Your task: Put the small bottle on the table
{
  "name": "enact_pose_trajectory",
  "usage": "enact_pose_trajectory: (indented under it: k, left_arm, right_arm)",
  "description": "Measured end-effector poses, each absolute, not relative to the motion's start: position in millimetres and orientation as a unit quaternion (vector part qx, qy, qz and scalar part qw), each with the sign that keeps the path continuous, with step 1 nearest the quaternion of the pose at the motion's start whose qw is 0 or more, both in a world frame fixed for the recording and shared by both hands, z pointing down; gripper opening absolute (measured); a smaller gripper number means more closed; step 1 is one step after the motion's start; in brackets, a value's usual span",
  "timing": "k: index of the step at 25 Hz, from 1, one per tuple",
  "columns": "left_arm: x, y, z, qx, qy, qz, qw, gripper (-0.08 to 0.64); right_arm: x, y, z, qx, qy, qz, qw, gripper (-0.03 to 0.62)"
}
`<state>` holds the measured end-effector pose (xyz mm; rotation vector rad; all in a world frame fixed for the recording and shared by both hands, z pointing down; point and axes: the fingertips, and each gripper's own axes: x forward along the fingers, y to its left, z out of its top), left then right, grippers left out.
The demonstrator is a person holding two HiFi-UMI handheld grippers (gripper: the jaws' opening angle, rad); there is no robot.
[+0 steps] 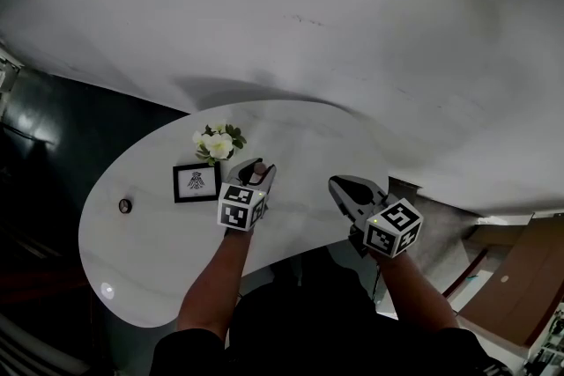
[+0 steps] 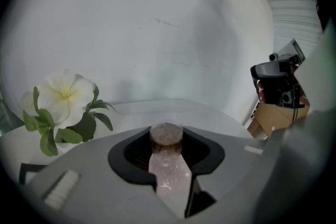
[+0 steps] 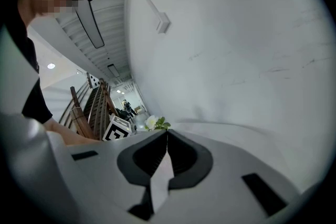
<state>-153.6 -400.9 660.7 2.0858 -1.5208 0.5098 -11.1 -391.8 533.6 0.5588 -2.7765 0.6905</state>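
Observation:
A small clear bottle (image 2: pixel 169 170) with a brownish cap lies between the jaws of my left gripper (image 2: pixel 166 139), which are shut on it. In the head view the left gripper (image 1: pixel 258 171) hovers over the middle of the white oval table (image 1: pixel 308 136), just right of the picture frame. My right gripper (image 1: pixel 340 184) is over the table's near right edge. Its jaws meet with nothing between them in the right gripper view (image 3: pixel 167 134).
A white flower with green leaves (image 1: pixel 218 143) stands at the table's back, also close on the left (image 2: pixel 63 97) in the left gripper view. A black-framed picture (image 1: pixel 196 182) and a small dark round object (image 1: pixel 125 205) sit to the left. A camera on a stand (image 2: pixel 278 81) is beyond the table.

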Motion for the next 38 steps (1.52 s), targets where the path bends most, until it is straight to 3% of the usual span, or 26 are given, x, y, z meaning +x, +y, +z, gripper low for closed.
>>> enact_pose_trajectory:
  k: [24, 38]
  left_arm:
    - [-149.0, -374.8, 635.6, 0.791, -0.522, 0.265, 0.179, 0.181]
    - [-151.5, -315.8, 542.7, 0.826, -0.519, 0.148, 0.162, 0.066]
  right_arm:
    - [-9.1, -364.6, 520.2, 0.213, -0.945, 0.229, 0.095, 0.011]
    - [-16.7, -311.3, 473.5, 0.241, -0.950, 0.180, 0.085, 0.012]
